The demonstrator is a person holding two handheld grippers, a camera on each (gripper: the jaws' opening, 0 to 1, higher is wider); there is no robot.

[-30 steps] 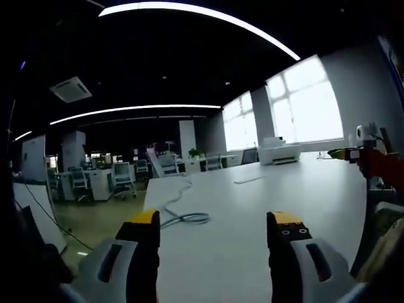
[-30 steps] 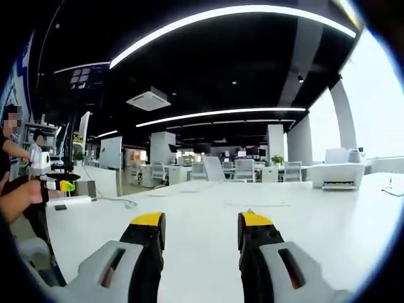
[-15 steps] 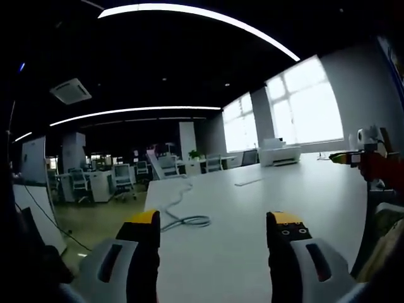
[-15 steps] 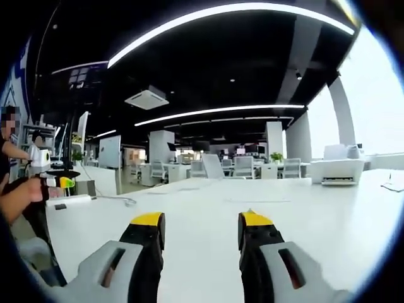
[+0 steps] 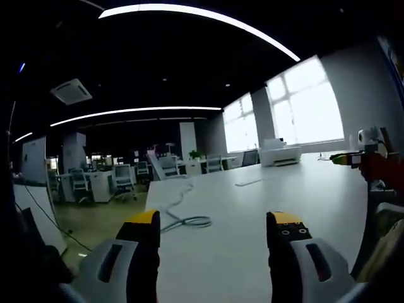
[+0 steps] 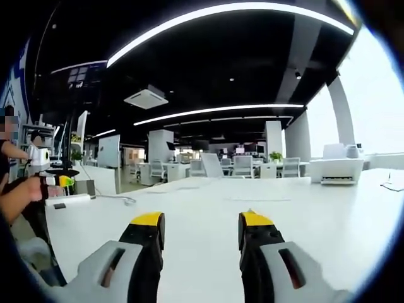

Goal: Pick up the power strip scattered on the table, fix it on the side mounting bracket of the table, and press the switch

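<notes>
Both held above white table, left gripper and right gripper spread, pinching nothing. At 9 o'clock in right gripper view, power strip lying flat, long axis roughly 9-to-3, cord trailing toward 3.

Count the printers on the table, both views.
1. The white printer sits at the far end of the white table by the windows; the right gripper view shows the same printer at its right. Others may be hidden beyond the frame.
</notes>
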